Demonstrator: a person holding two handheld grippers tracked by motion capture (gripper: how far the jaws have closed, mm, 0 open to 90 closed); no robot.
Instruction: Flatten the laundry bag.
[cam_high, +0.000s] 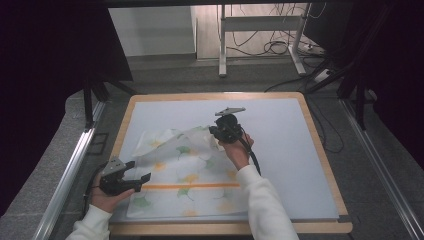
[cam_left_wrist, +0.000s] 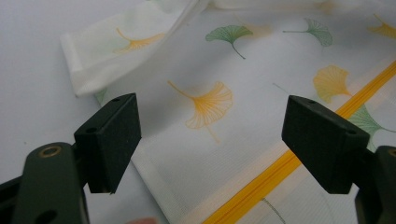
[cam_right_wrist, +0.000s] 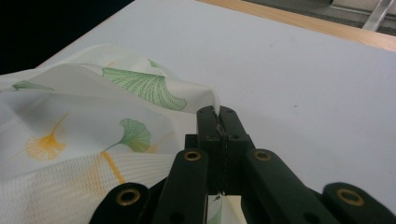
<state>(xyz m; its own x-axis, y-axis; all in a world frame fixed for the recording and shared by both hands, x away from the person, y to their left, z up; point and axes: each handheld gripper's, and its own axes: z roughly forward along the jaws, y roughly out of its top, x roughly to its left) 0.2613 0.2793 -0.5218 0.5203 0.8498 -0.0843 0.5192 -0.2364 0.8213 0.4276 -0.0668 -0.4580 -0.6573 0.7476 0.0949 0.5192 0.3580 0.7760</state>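
Observation:
A white cloth (cam_high: 190, 175) printed with green and orange ginkgo leaves and an orange stripe lies on the pale mat. My right gripper (cam_high: 220, 134) is shut on one corner of the cloth and holds it lifted above the mat, so the fabric drapes down toward the left. In the right gripper view the jaws are pressed together on the cloth corner (cam_right_wrist: 212, 100). My left gripper (cam_high: 142, 180) is open at the cloth's near left edge. In the left gripper view its pads (cam_left_wrist: 114, 140) stand wide apart over the cloth (cam_left_wrist: 210, 140), gripping nothing.
The pale mat (cam_high: 285, 150) covers a wooden-edged table (cam_high: 322, 160). The right half of the mat is bare. Beyond the table stand metal desk legs (cam_high: 222, 45) with cables on the floor. Rails run along both sides.

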